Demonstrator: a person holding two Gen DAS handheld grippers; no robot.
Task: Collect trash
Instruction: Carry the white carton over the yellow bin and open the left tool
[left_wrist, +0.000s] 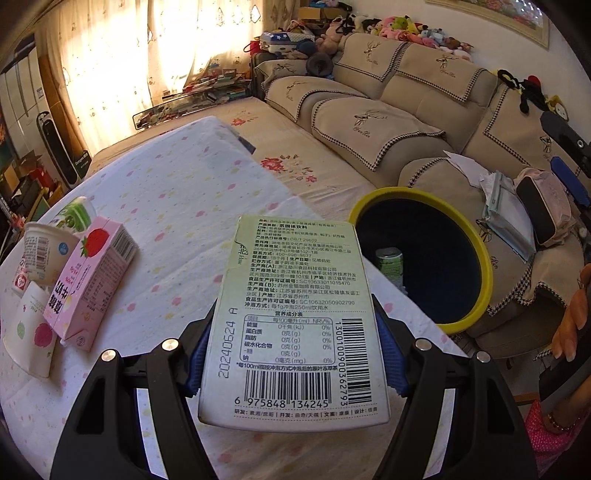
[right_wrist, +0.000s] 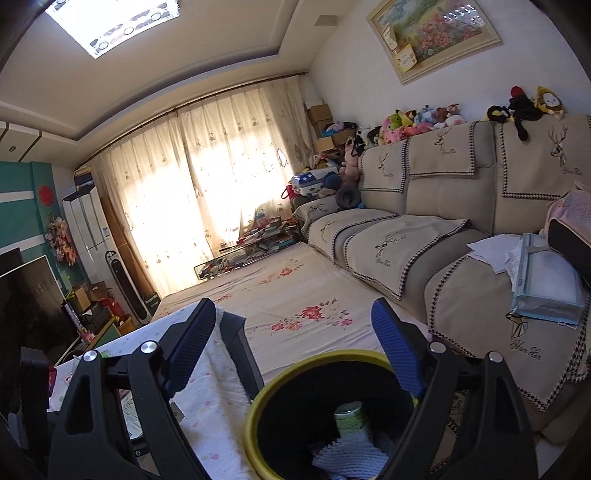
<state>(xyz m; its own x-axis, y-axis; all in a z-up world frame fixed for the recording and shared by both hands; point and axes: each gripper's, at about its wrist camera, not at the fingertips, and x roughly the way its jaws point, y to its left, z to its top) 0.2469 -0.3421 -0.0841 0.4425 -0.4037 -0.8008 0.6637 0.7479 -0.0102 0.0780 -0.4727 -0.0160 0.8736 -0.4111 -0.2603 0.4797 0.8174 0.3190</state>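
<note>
My left gripper (left_wrist: 291, 354) is shut on a pale green tea box (left_wrist: 295, 317), holding it above the table (left_wrist: 177, 192) with its barcode side up. A yellow-rimmed bin (left_wrist: 480, 258) stands just right of the table, with a green can (left_wrist: 389, 262) inside. A pink strawberry carton (left_wrist: 92, 280), a white yoghurt cup (left_wrist: 48, 251) and a white paper cup (left_wrist: 29, 332) lie on the table at left. My right gripper (right_wrist: 295, 343) is open and empty above the bin (right_wrist: 258, 406), which holds the can (right_wrist: 351, 417) and white foam netting (right_wrist: 347, 454).
A beige sofa (left_wrist: 388, 122) with papers and a pink bag (left_wrist: 543, 206) runs along the right. A flowered bed-like surface (right_wrist: 288, 295) lies behind the table. A person's hand (left_wrist: 572, 317) shows at the right edge.
</note>
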